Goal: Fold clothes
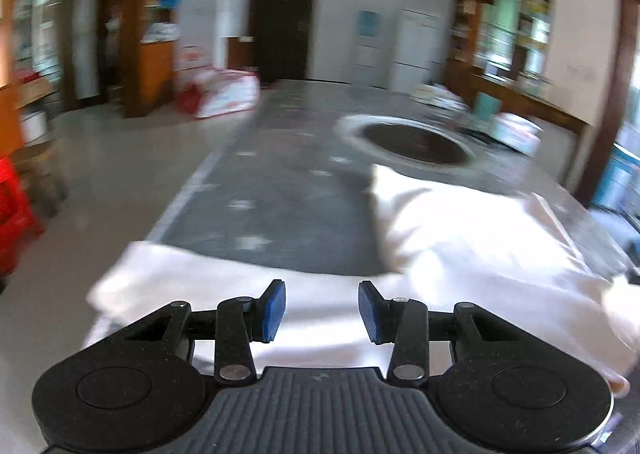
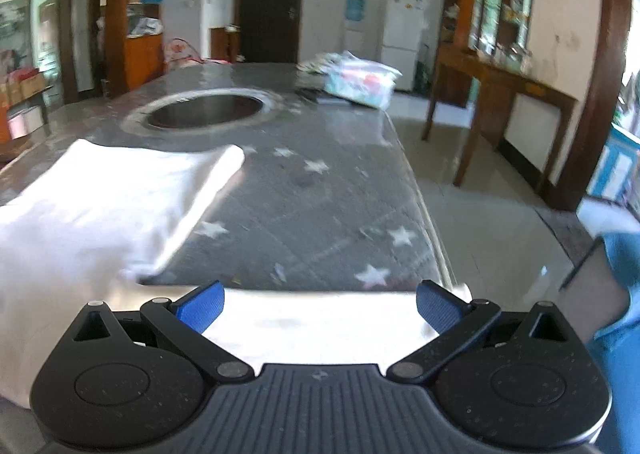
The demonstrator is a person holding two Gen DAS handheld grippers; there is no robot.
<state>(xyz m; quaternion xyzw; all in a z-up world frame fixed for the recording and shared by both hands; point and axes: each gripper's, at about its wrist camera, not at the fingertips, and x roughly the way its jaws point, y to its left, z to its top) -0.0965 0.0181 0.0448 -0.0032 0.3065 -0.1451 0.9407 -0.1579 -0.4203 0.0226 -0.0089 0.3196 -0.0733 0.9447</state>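
— Looking along the left hand-held gripper [image 1: 322,310]: how do its jaws stand?

— Parted, a moderate gap between the blue pads [image 1: 275,310], nothing between them. It hangs over the near edge of the white garment [image 1: 460,246], whether touching it I cannot tell.

— And the right hand-held gripper [image 2: 320,312]?

— Spread wider, blue pads [image 2: 202,306] far apart, also holding nothing. White cloth lies under it as well.

— Where does the garment [image 2: 92,205] sit, taking the round hole [image 2: 206,111] in the worktop as the mark?

— On the near side of the hole, spread across the dark, star-patterned worktop [image 2: 320,197]. One folded-looking flap reaches up almost to the hole's pale rim; the rest runs along the worktop's near edge below both tools.

— Anything beyond the hole?

— A clear bag of colourful items [image 2: 362,81] rests past it, toward the far corner of the worktop. The left view is blurred, so finer detail is lost.
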